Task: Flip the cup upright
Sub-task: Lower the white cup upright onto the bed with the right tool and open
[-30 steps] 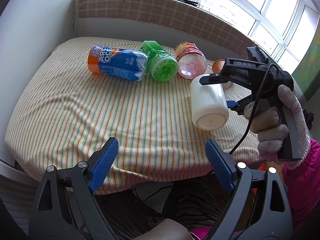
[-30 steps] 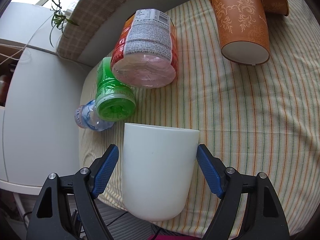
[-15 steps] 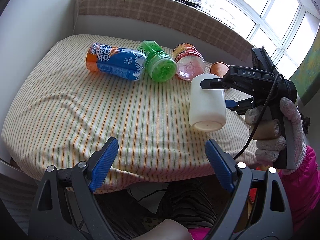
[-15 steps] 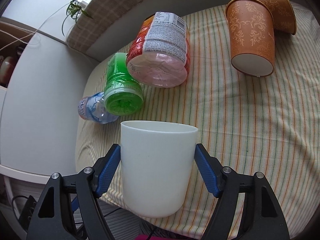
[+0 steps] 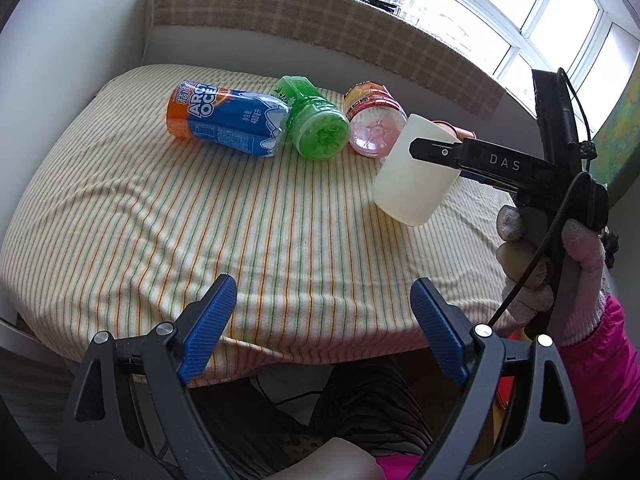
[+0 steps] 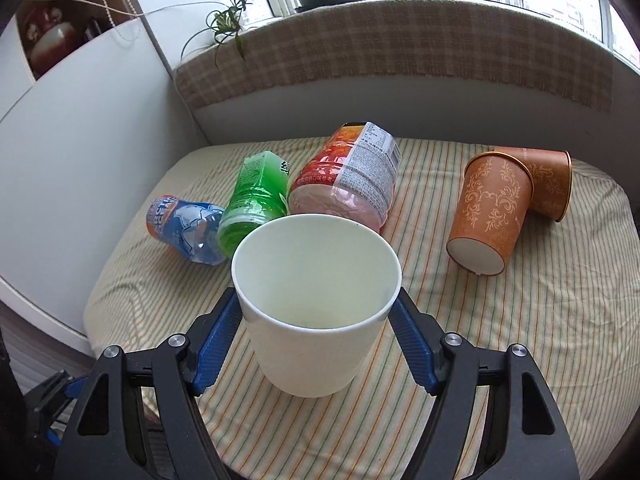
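Note:
My right gripper (image 6: 316,340) is shut on a white cup (image 6: 316,300) and holds it just above the striped tablecloth (image 6: 500,340). The cup's mouth faces up and towards the camera, tilted; its inside looks empty. In the left wrist view the white cup (image 5: 416,172) hangs at the table's right side, tilted, held by the right gripper (image 5: 436,152). My left gripper (image 5: 320,332) is open and empty at the table's near edge.
Three bottles lie on their sides at the back: a blue and orange one (image 5: 228,120), a green one (image 5: 316,120), a red-labelled one (image 5: 372,120). Two orange paper cups (image 6: 492,216) lie on their sides at the right. A wall and a cloth-covered sill stand behind.
The right gripper has rotated the white cup from bottom-towards-me to mouth up. It has also moved slightly towards the back of the table. The left gripper has stayed open and still.

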The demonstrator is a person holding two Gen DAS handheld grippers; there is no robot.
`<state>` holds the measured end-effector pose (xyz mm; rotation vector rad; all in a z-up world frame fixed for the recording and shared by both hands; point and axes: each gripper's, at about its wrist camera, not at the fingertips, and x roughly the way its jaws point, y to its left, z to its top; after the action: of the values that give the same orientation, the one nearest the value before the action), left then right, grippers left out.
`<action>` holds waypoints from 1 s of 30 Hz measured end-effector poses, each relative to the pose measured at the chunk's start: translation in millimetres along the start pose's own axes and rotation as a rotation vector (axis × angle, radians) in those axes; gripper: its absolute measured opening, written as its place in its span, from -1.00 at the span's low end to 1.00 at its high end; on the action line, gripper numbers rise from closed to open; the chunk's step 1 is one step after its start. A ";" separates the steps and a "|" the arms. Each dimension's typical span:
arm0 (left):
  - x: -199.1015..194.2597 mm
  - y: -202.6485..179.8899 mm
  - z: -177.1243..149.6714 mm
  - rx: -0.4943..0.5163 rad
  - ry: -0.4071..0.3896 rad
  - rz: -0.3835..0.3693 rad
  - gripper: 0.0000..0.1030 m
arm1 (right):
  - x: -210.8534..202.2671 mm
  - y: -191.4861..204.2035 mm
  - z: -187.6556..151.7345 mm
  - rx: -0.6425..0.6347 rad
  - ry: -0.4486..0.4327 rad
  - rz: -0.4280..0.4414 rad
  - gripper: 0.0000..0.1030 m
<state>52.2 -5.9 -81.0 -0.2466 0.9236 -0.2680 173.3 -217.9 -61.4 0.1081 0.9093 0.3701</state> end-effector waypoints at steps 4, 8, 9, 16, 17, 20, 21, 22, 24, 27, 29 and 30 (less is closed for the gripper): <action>-1.0 1.5 0.7 -0.004 -0.004 0.004 0.76 | 5.7 8.7 0.3 -0.062 -0.029 -0.036 0.44; -1.2 0.0 2.1 0.004 -0.010 0.009 0.76 | 5.3 16.2 -4.0 -0.127 -0.063 -0.078 0.44; -0.8 -0.2 2.4 0.004 -0.011 0.008 0.76 | 4.1 17.9 -5.6 -0.144 -0.071 -0.086 0.44; 1.9 -3.8 3.4 0.014 -0.010 0.003 0.76 | 2.2 32.9 -19.9 -0.274 -0.113 -0.161 0.44; 1.8 -4.2 3.5 0.015 -0.011 0.003 0.76 | 1.8 34.9 -22.3 -0.286 -0.115 -0.165 0.44; 0.9 -4.9 3.8 0.016 -0.014 -0.001 0.76 | 2.2 38.1 -27.2 -0.306 -0.116 -0.167 0.44; 0.3 -5.2 3.9 0.015 -0.015 -0.002 0.76 | 2.7 38.4 -28.3 -0.305 -0.114 -0.162 0.44; -0.3 -5.1 4.0 0.016 -0.016 -0.001 0.76 | 2.9 38.1 -29.0 -0.301 -0.112 -0.159 0.44; -2.1 -4.9 3.8 0.016 -0.020 -0.002 0.76 | 3.2 38.1 -29.8 -0.297 -0.114 -0.161 0.44; -4.2 -4.5 3.6 0.017 -0.023 -0.001 0.76 | 2.3 38.4 -31.0 -0.293 -0.118 -0.162 0.44; -4.5 -3.7 3.4 0.014 -0.023 -0.003 0.76 | 1.9 39.2 -32.2 -0.297 -0.119 -0.159 0.44; -4.5 -3.2 3.4 0.013 -0.022 -0.004 0.76 | 1.6 39.9 -33.1 -0.299 -0.120 -0.158 0.44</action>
<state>52.0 -7.1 -74.6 -0.2392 0.8997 -0.2738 137.5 -182.2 -73.1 -0.2136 0.7301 0.3448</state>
